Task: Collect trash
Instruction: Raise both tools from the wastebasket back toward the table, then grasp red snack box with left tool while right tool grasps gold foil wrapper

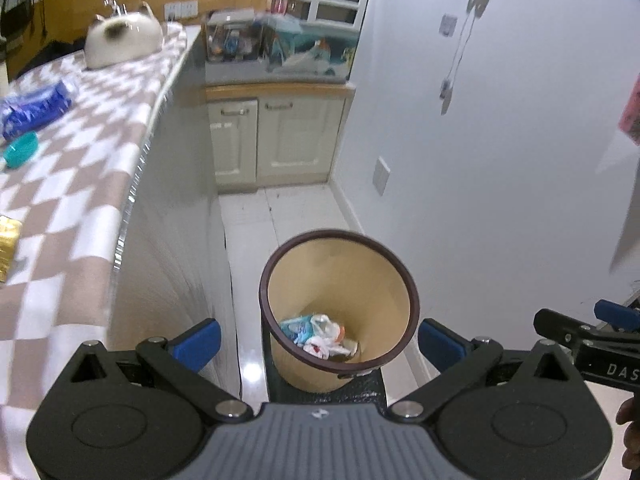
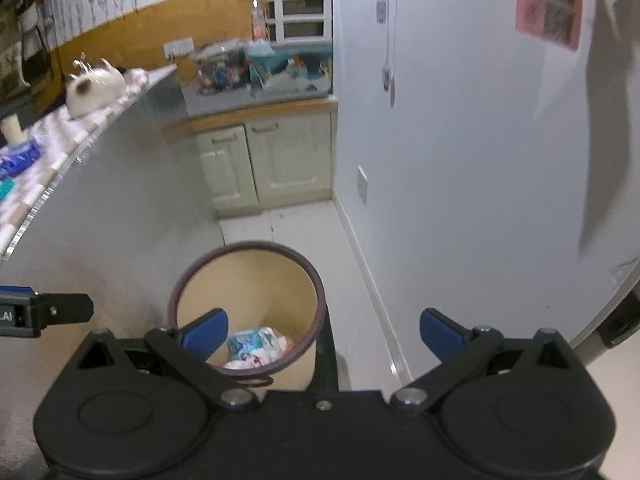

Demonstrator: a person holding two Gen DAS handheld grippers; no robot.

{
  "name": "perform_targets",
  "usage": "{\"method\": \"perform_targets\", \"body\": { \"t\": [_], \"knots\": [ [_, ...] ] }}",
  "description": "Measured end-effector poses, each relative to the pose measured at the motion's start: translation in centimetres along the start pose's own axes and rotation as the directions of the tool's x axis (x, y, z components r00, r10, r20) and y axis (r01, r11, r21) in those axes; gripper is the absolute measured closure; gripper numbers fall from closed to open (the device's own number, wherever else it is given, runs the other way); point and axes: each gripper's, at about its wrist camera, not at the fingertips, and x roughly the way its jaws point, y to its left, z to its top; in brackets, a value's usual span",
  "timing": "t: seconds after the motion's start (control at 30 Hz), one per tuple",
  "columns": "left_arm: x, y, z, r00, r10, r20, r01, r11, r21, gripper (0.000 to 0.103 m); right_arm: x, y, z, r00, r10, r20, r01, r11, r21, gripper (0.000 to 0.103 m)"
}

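The bin (image 1: 340,276) is tan with a dark brown rim. The counter cloth (image 1: 80,168) is checked beige and white. Blue pads (image 1: 198,342) tip the black grippers.

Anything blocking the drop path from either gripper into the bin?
Nothing visible. The bin stands open on the floor with no lid, and crumpled wrappers lie only at its bottom. The left gripper and right gripper are both open and empty above it. The counter sits off to the left.

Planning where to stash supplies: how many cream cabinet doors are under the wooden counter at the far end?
2: the left cream door and the right cream door, side by side under the counter.
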Motion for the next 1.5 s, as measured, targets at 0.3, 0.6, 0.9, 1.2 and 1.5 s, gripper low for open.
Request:
{"method": "perform_targets", "body": {
  "t": [0.3,0.6,0.9,1.2,1.5],
  "knots": [
    [-6.1,0.9,-0.9,0.99,0.005,0.139,-0.006,1.0,0.006,0.0,-5.0,1.0,0.6,0.99,0.052,0.13,-0.05,0.999,-0.017,0.0],
    [-10.6,4.0,-1.3,0.974,0.031,0.225,-0.032,1.0,0.0,0.0,-8.3,3.8,0.8,0.968,0.132,0.214,-0.124,0.991,-0.048,0.0],
    [-13.9,8.9,-2.0,0.959,0.037,0.281,-0.046,0.999,0.022,0.0,-8.6,9.0,1.6,0.945,0.227,0.237,-0.2,0.971,-0.133,0.0],
    [-16.1,15.8,-1.6,0.934,0.191,0.303,-0.194,0.981,-0.019,0.0,-8.1,15.6,2.8,0.916,0.334,0.222,-0.287,0.933,-0.218,0.0],
    [-16.4,22.9,-0.7,0.932,0.227,0.282,-0.232,0.973,-0.016,0.0,-7.5,21.4,3.8,0.9,0.388,0.2,-0.328,0.903,-0.276,0.0]
  ]
}}
